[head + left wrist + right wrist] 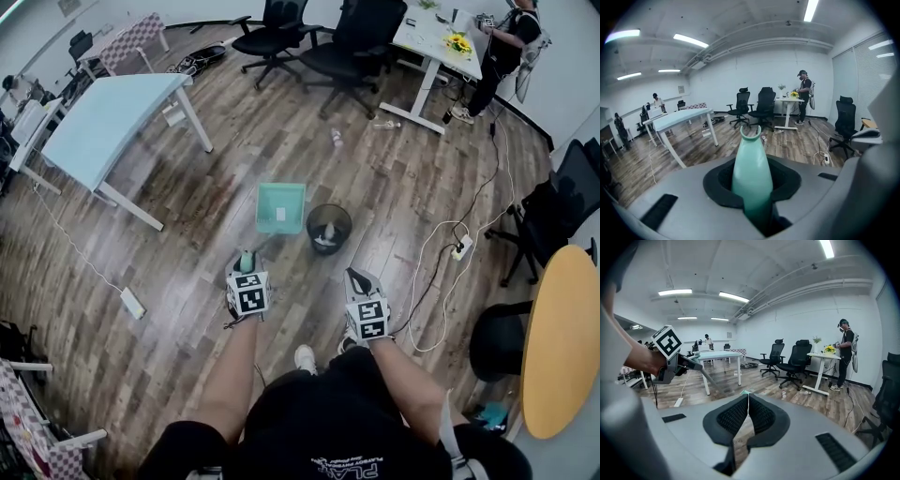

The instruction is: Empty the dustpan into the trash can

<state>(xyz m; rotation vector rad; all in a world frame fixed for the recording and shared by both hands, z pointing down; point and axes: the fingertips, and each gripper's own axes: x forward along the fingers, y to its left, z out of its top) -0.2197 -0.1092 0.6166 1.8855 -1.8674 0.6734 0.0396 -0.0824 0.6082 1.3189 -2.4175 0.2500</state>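
Your left gripper [754, 199] has its black pads [787, 180] closed on a teal handle [750, 164], which runs up out of the jaws and ends in a small forked tip. Past it lies a wood floor. A pale table [679, 117] stands at the left, and 2 black chairs [752, 107] stand in the middle near a white desk [787, 100] carrying yellow flowers [794, 94]. A person [804, 91] stands at that desk. 1 more black chair [844, 123] is at the right, with a white cable [820, 152] on the floor beside it.

An open office: black swivel chairs [274, 37], long desks [108, 120], ceiling strip lights [691, 41], wood floor [234, 178].
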